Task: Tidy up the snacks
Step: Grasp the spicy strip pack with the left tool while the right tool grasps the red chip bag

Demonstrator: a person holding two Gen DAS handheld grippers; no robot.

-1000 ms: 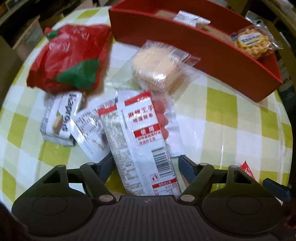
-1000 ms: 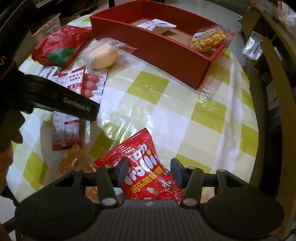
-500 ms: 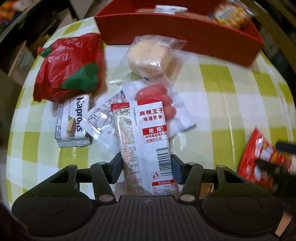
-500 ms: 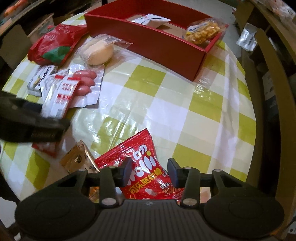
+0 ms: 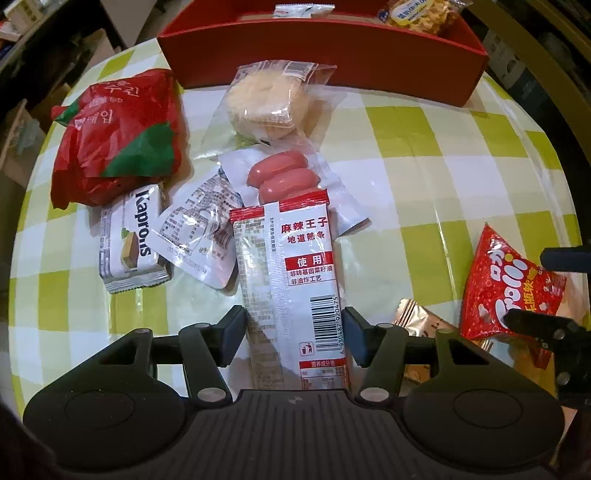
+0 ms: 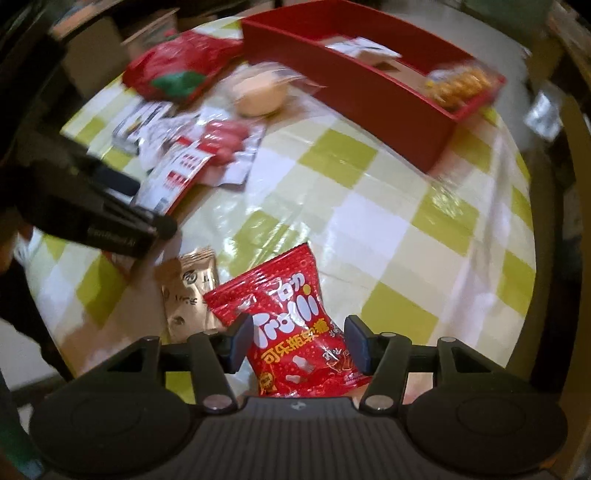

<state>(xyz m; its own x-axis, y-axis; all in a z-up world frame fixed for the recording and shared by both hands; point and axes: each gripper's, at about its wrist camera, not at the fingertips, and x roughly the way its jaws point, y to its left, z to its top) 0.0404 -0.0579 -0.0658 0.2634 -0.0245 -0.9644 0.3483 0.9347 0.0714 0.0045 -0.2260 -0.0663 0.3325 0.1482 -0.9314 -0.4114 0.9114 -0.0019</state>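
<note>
My left gripper (image 5: 293, 326) is shut on a long red-and-white spicy strip packet (image 5: 291, 280), its pads pressed to the packet's two sides. My right gripper (image 6: 299, 341) has its jaws around a red Trolli gummy bag (image 6: 291, 325), which also shows in the left wrist view (image 5: 509, 288); the pads are at the bag's edges. The red tray (image 5: 332, 62) stands at the far side of the table and holds a waffle snack (image 5: 421, 11) and a white packet (image 5: 303, 9).
On the green-checked tablecloth (image 5: 424, 177) lie a red-and-green bag (image 5: 118, 133), a wrapped round cake (image 5: 266, 99), a sausage pack (image 5: 284, 177), a Kapro wafer (image 5: 131, 240), a crumpled white wrapper (image 5: 199, 236) and a gold sachet (image 6: 190, 291).
My left gripper has closed on the strip packet and drawn back with it. My right gripper has closed in on the Trolli bag and swung, blurring its view.
</note>
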